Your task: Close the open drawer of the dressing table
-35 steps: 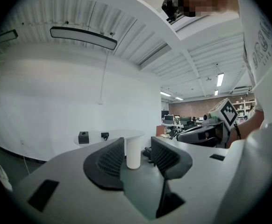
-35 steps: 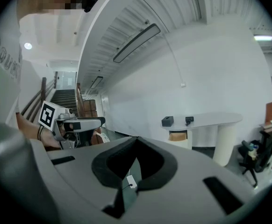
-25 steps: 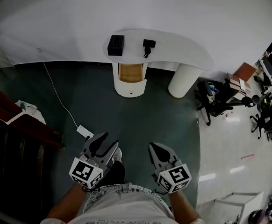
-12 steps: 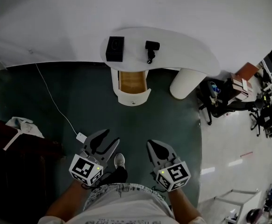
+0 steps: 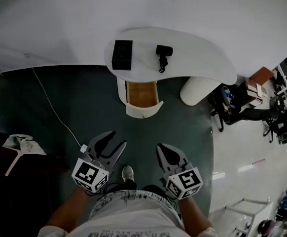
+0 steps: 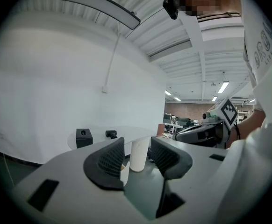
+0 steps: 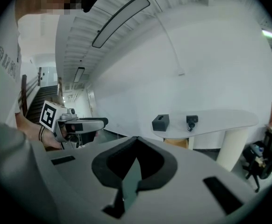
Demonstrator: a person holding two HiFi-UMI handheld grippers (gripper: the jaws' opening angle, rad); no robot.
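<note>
Left gripper (image 5: 114, 142): jaws spread wide, nothing between them, touching nothing. Right gripper (image 5: 163, 153): jaws pressed together at the tips, empty.

The drawer (image 5: 142, 96) of the dressing table (image 5: 197, 58) stands pulled out, ahead of both grippers and well apart from them. A black box (image 5: 122, 54) and a small black device (image 5: 163, 53) sit on the top beyond it.

Against the frame one second ago, the table lies nearer the grippers, the drawer still open and both jaw states unchanged.

Only the head view shows the drawer's wooden interior from above. The left gripper view has its own jaw across the drawer. The right gripper view shows the drawer below the tabletop.
</note>
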